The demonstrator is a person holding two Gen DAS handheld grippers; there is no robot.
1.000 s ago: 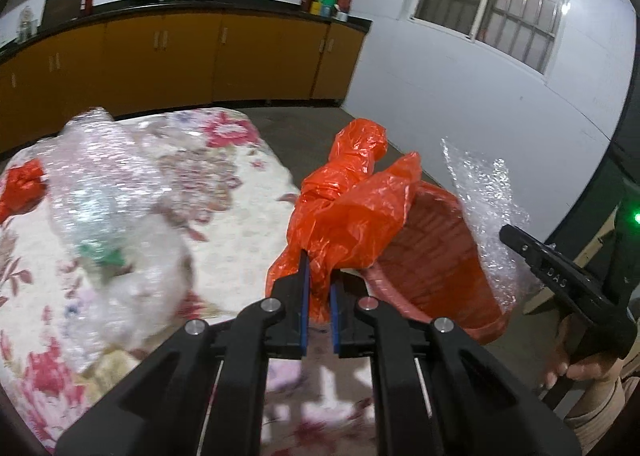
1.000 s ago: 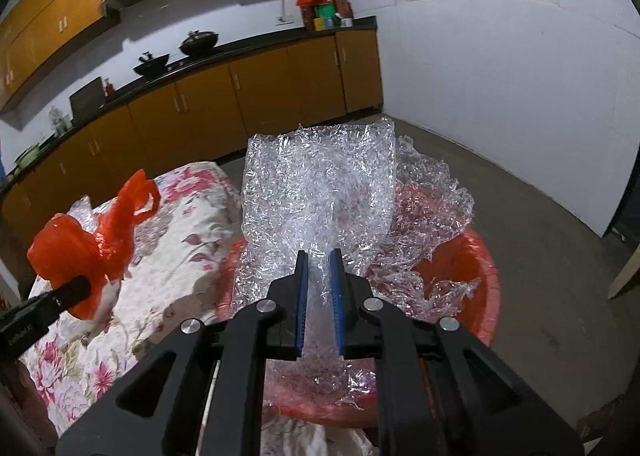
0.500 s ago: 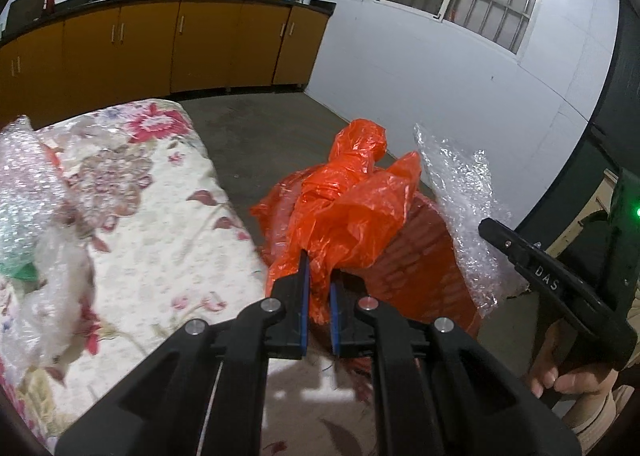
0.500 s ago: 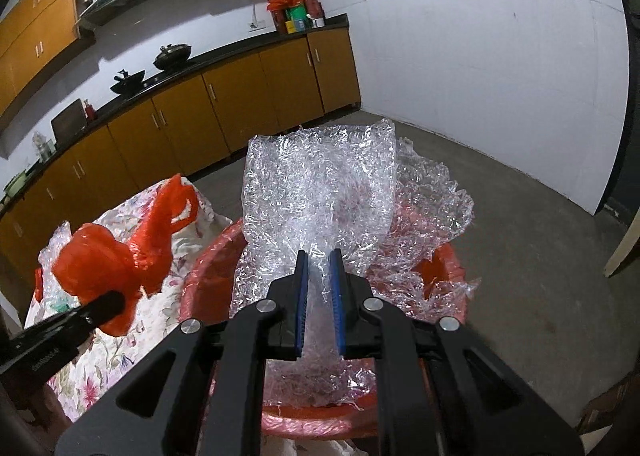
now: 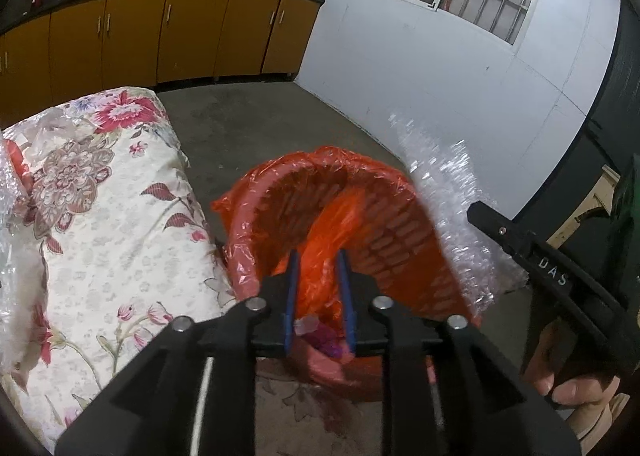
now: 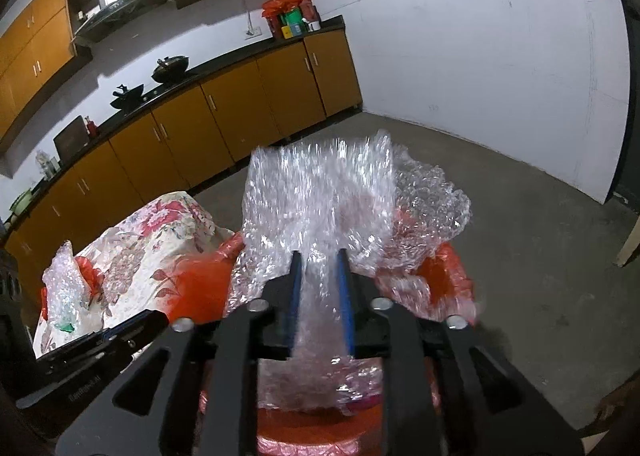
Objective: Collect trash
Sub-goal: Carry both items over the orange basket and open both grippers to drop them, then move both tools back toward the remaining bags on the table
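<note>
A red basket lined with an orange bag (image 5: 404, 240) stands on the floor beside the floral-covered table (image 5: 104, 223). My left gripper (image 5: 317, 268) is open above the basket mouth; the crumpled orange plastic bag (image 5: 332, 232) drops between its fingers into the basket. My right gripper (image 6: 319, 268) is open over the basket (image 6: 440, 284); the clear bubble wrap (image 6: 320, 207) lies loose between its fingers, blurred with motion. The bubble wrap also shows in the left wrist view (image 5: 448, 191), beside the right gripper's finger (image 5: 520, 244).
More bubble wrap and red plastic (image 6: 68, 292) lie on the table's far end. Orange kitchen cabinets (image 6: 224, 123) run along the back wall. Grey concrete floor (image 6: 520, 223) stretches to the right, white walls beyond.
Both grippers opened. The orange bag slipped from the left gripper down into the basket, and the bubble wrap came loose in the right gripper. Both moved further over the basket.
</note>
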